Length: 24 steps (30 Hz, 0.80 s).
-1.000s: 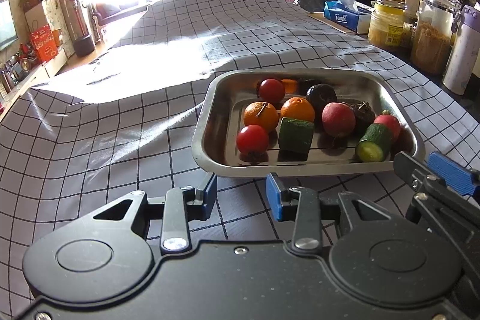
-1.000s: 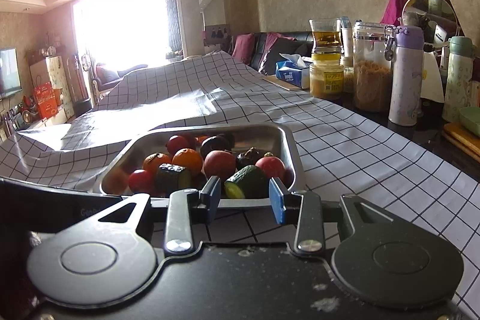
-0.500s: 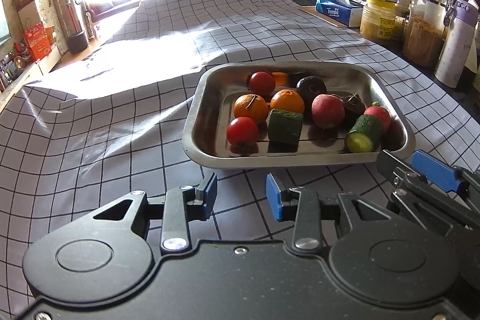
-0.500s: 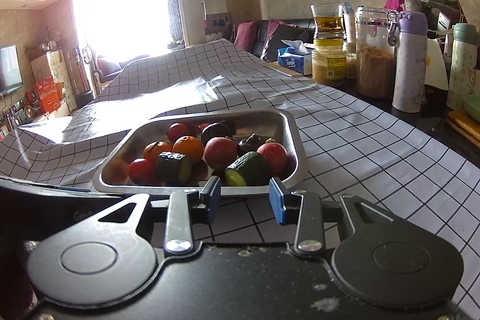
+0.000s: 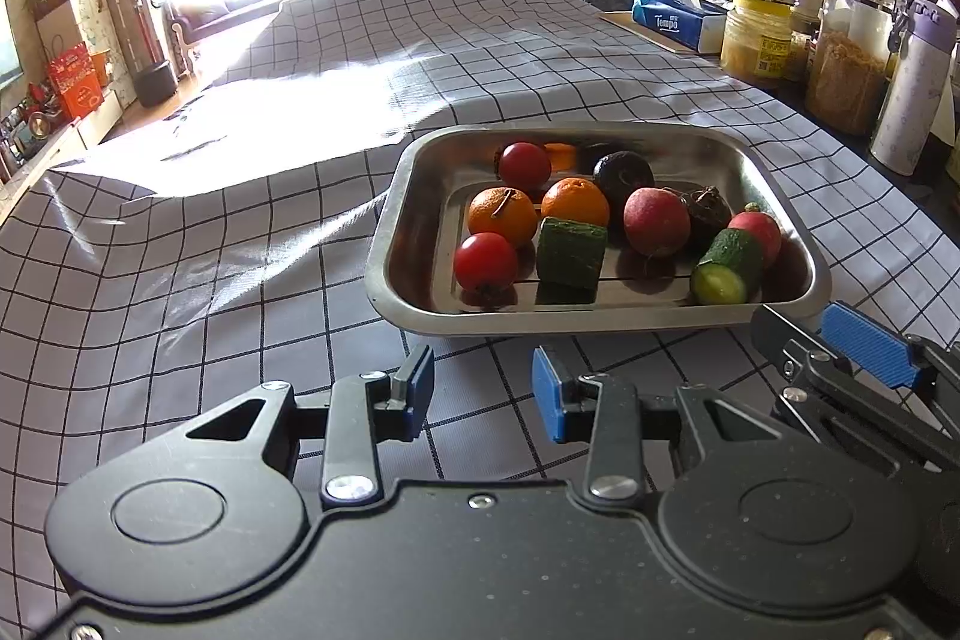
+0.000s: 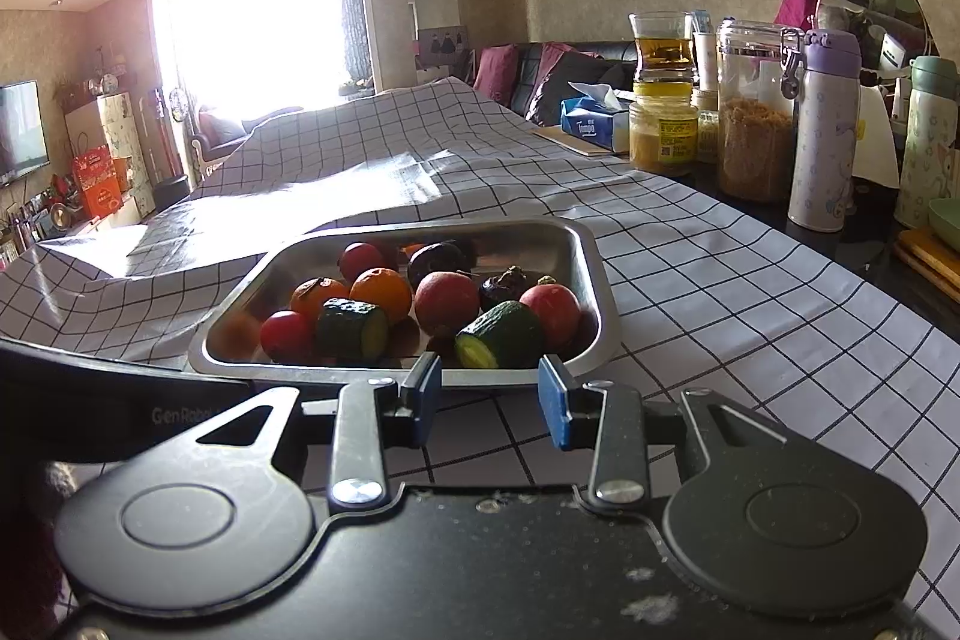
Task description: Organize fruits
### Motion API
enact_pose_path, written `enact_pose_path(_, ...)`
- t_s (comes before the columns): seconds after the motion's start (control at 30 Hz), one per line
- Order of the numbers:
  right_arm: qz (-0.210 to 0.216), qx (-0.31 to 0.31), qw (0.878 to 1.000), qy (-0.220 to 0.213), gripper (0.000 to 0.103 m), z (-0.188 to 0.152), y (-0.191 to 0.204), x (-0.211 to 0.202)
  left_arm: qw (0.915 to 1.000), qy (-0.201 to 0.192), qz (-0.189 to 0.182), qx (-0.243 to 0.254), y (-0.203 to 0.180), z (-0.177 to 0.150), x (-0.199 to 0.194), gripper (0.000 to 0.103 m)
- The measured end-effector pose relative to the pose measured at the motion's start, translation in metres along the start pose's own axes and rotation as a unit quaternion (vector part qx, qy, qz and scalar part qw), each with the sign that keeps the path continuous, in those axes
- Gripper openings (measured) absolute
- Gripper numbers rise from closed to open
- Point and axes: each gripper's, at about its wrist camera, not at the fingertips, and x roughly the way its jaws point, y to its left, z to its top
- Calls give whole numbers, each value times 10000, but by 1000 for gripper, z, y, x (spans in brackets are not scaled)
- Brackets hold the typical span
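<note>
The shallow stainless-steel tray [image 5: 414, 214] sits just ahead of both tools on the black-checked white tablecloth [image 5: 240, 232]. The left gripper [image 5: 483, 394] and the right gripper [image 6: 489, 400] each show a gap between the blue pads, with nothing in it. Nearest to the right one lies the cut green cucumber piece [image 6: 501, 337]. It looks firm but smooth, so grip across its round sides. The small red tomato [image 5: 485, 261] probably bruises easily.

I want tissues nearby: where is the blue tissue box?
In the left wrist view the blue tissue box sits far right on the table edge, beyond the metal tray, just left of the yellow jar.
</note>
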Motion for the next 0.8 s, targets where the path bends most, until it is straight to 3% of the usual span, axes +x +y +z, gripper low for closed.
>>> enact_pose_path(0.8,14,-30,10000,-31,38,-2,1,-2,10000,-6,37,-7,-2,-1,1,47)
